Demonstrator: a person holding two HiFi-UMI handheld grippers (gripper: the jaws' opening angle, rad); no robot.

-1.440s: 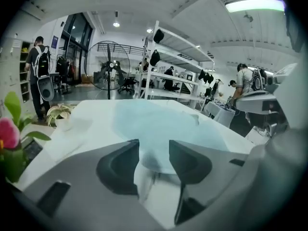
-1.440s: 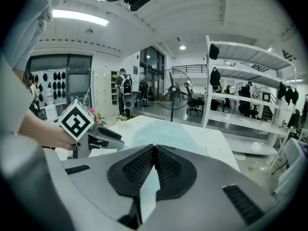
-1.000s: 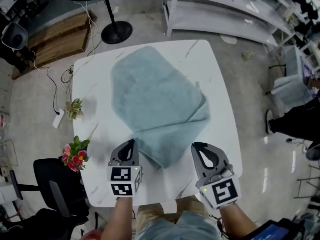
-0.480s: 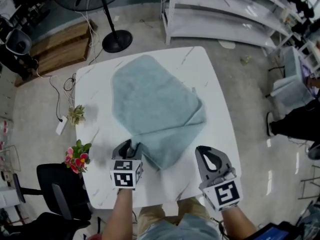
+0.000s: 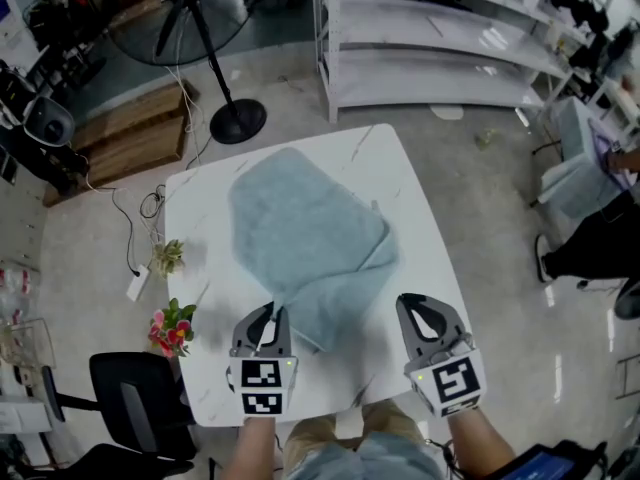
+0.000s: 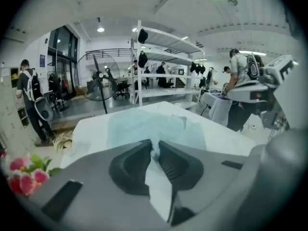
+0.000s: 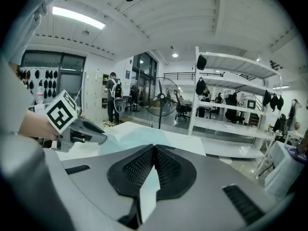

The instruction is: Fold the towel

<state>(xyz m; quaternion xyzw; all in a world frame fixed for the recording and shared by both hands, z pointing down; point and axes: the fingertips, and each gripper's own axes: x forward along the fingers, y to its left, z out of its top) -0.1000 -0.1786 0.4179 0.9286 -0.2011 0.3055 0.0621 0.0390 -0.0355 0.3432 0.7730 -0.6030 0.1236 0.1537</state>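
A light blue towel lies partly folded on the white table, its near corner pointing at me. My left gripper is at that corner; its jaws have just been closing, and a ridge of towel is pinched between them and lifted slightly. The rest of the towel spreads out beyond the jaws. My right gripper hovers over bare table to the right of the corner, shut with nothing in it. In the right gripper view its jaws meet, and the left gripper shows at the towel's edge.
A standing fan's base and a white shelf rack stand beyond the table. Pink flowers and a small plant sit by the left edge, a black chair below them. A person stands at right.
The left gripper's jaws have opened at the towel's near corner and closed on it, then risen a little with the cloth. The right gripper has shifted only slightly.
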